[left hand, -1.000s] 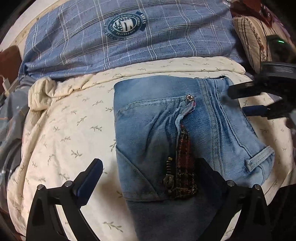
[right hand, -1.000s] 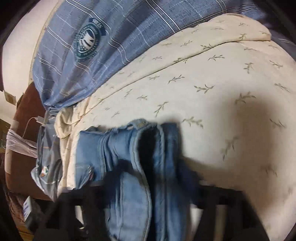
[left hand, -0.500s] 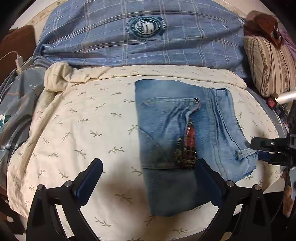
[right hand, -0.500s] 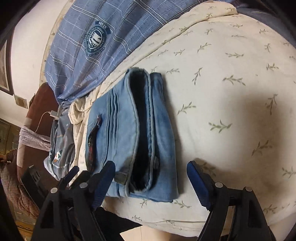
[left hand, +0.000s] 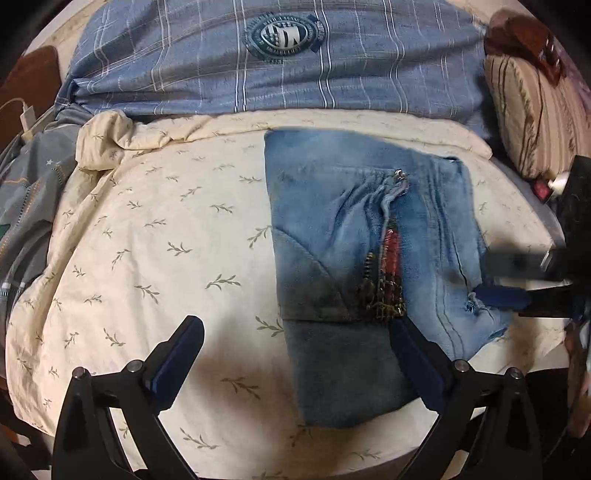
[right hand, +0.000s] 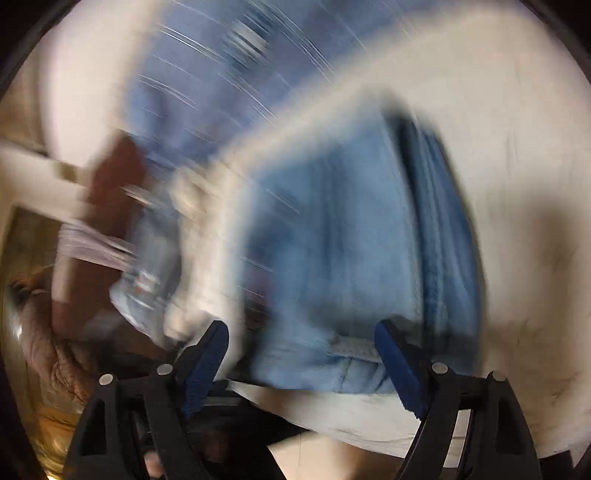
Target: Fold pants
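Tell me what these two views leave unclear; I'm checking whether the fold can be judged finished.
- Right wrist view: motion blur smears the jeans, so layers and edges are unreadable.
- Left wrist view: the left gripper has one finger over the jeans' near edge, hiding that part.
- Left wrist view: the right gripper is blurred at the frame's right side; contact with the denim cannot be told.
- Emblem text on the plaid bedding is too small.
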Motion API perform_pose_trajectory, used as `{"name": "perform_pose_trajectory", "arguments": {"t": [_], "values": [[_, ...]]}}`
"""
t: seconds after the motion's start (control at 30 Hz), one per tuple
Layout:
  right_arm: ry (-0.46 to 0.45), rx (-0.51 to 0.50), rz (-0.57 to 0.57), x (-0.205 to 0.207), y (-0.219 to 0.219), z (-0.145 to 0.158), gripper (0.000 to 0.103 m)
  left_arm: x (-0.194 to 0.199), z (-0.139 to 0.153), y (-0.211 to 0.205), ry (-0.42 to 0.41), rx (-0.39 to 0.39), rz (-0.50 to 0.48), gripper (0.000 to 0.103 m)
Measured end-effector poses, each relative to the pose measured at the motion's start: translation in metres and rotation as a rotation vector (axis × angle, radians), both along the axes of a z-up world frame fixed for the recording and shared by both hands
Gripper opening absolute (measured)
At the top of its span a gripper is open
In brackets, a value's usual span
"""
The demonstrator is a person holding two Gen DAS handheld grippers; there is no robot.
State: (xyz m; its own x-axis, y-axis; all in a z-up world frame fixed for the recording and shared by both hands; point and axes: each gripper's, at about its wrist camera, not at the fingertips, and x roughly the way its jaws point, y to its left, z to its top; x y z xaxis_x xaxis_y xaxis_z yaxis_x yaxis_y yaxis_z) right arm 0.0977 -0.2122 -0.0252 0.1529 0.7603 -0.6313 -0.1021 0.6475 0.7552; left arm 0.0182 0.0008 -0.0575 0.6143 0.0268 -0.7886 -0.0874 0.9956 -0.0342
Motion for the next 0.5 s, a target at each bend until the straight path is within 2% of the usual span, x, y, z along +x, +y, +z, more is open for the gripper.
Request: {"name": "perform_pose_trajectory", "arguments": {"t": [0.07,0.13,0.2,0.3,0.33,0.4,0.43,0.47,0.5], "values": [[-0.018,0.051,-0.035,-0.001,-0.012,0.019,0.083,-0.009,0.013,0.012,-0.072,-0.063,0.018,0.101],[-0.144,0.015,-0.066,-0.003,-0.024,0.047,0.084,-0.010,0.021,0.035,-0.111,-0.195,0.047,0.101],[-0.189,-0.047,-0.100,0.002,-0.039,0.058,0.089,0.001,0.015,0.052,-0.078,-0.319,0.068,0.101],[-0.138,-0.101,-0.127,0.020,-0.053,0.038,0.089,0.029,-0.010,0.060,0.033,-0.500,0.035,0.101],[-0.122,-0.121,-0.122,0.028,-0.050,0.029,0.089,0.036,-0.019,0.060,0.070,-0.538,0.034,0.100],[-0.077,-0.112,-0.096,0.039,-0.046,0.008,0.089,0.048,-0.033,0.057,0.114,-0.595,0.039,0.100],[-0.055,-0.098,-0.080,0.042,-0.042,0.001,0.089,0.049,-0.032,0.053,0.102,-0.581,0.042,0.096],[-0.035,-0.090,-0.053,0.043,-0.036,-0.006,0.088,0.050,-0.028,0.045,0.084,-0.550,0.003,0.062],[-0.049,-0.125,-0.031,0.040,-0.030,-0.006,0.084,0.053,-0.027,0.038,0.099,-0.548,-0.047,0.049]]}}
